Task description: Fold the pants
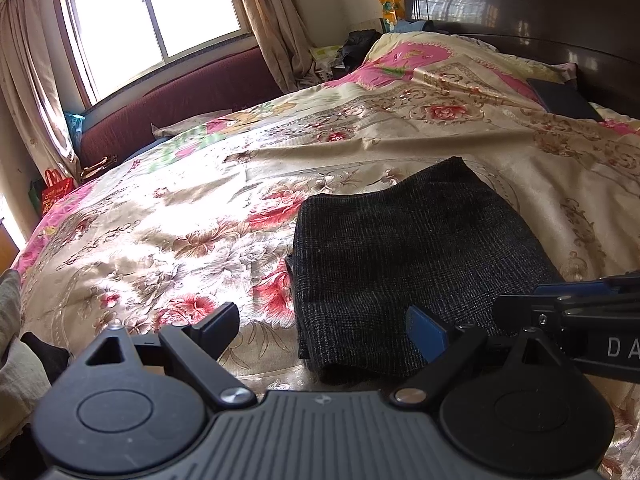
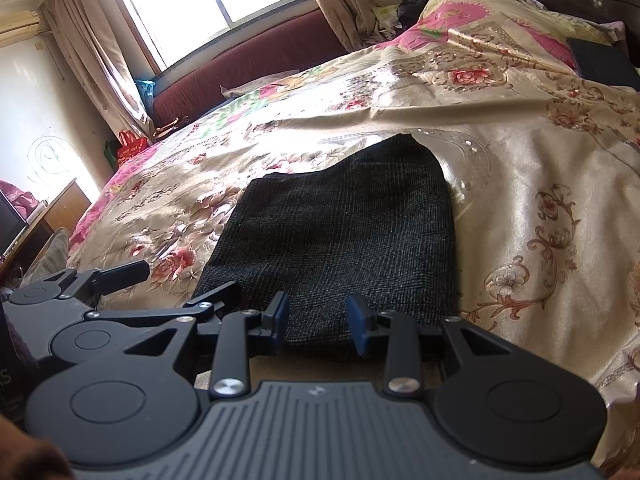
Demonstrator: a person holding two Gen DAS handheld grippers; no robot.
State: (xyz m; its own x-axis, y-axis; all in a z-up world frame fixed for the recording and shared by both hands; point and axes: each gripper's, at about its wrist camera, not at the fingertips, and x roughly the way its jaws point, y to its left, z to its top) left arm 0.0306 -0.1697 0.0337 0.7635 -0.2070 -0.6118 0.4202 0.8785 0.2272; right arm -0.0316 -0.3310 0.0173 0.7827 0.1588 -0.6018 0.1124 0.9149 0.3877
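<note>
Pants [image 1: 404, 264]: dark checked fabric, folded into compact rectangle, laid on floral bedspread [image 1: 168, 216] near bed edge. Left gripper [image 1: 324, 330]: fingers spread wide, nothing held, positioned at pants' near left edge. Right gripper [image 2: 318, 320]: fingers parted, nothing held, positioned at near hem.

Floral bedspread [image 1: 168, 232], window [image 1: 152, 12], headboard [image 1: 520, 4]

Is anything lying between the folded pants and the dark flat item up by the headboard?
Only bedspread, with a raised crease across it, separates the pants from the dark flat item; the left wrist view shows it.
</note>
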